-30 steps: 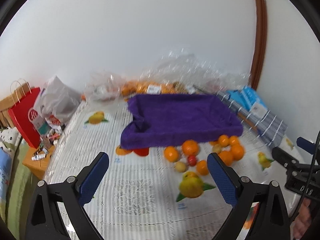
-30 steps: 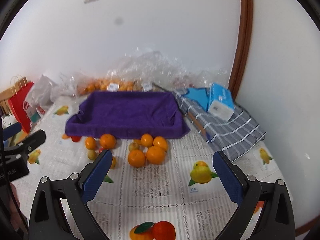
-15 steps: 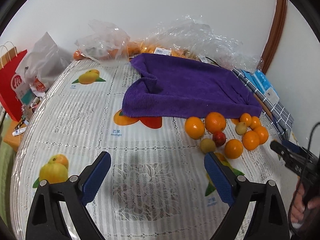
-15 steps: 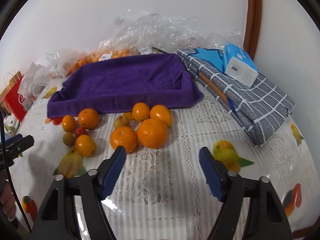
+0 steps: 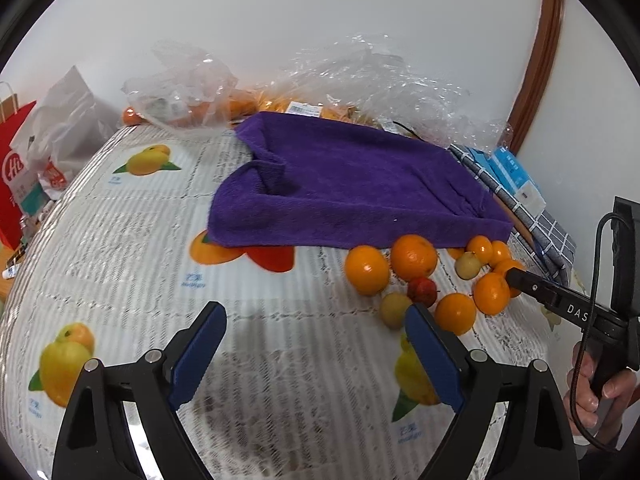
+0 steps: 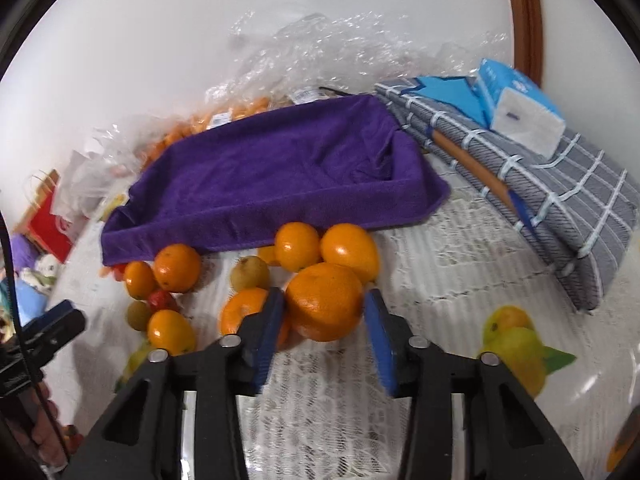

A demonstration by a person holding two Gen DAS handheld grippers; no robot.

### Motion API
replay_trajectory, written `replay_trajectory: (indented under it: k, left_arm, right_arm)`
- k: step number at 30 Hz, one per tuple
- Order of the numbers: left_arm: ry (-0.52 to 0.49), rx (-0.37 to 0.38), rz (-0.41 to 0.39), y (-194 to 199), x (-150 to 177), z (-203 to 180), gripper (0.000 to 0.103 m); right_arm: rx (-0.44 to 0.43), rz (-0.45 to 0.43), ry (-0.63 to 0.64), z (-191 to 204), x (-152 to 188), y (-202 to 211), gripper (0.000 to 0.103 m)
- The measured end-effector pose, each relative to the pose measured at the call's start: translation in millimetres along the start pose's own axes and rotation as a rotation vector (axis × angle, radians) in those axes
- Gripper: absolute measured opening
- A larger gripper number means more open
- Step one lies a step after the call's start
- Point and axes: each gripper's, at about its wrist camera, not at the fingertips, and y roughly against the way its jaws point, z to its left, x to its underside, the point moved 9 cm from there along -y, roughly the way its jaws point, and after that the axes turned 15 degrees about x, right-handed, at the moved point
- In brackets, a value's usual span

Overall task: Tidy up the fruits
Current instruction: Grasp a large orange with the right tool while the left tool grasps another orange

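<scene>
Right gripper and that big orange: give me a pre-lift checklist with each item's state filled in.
1. Big orange sits between the right gripper pads: ok.
2. Grip firm: not ok yet. The jaws are closing; a slight gap shows at the right-side pad, so contact cannot be told.
3. Neighbours clear of the pads: not ok. A smaller orange sits right behind the left-side pad.
4. Purple towel tray bare inside, ready to receive: ok.
5. Left gripper out of the way: ok, empty over the tablecloth, its jaws wide though closing slightly.
6. Orange lifted off the table: not ok, not yet.
</scene>
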Motion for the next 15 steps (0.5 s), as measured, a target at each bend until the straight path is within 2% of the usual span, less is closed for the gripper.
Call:
replay_trajectory:
  k: [3,6,8,11,13,15]
  left_arm:
    - [-0.007,0.022,0.017,-8.9,-0.3,-7.2,0.083]
    - [-0.012,0.029,0.025,-17.5,-1.8,-11.5,0.082]
    - [0.004,0.037,0.025,-23.8,-6.7,-12.7,0.082]
    - [0.037,0.052,0.040,-34.5,-13.4,-13.9,0.077]
    - [0.056,0.046,0.047,-42.4,-18.1,-13.1,0.069]
    - [0.073,0.053,0.057,-49.6,-20.6,-12.4,0.065]
  right_arm:
    - [0.000,-0.001,0.011,-0.5,-0.4,3.2,0.040]
    - [0.009,-0.006,0.011,-9.4,2.7,11.3,0.039]
    - [0.007,-0.012,0.002,-16.7,5.0,16.5,0.033]
    - [0.003,-0.010,0.007,-21.7,9.3,20.8,0.033]
    - [0.011,-0.017,0.029,-20.7,11.4,20.7,0.035]
    - [0.022,-0.028,0.051,-19.1,11.4,19.2,0.037]
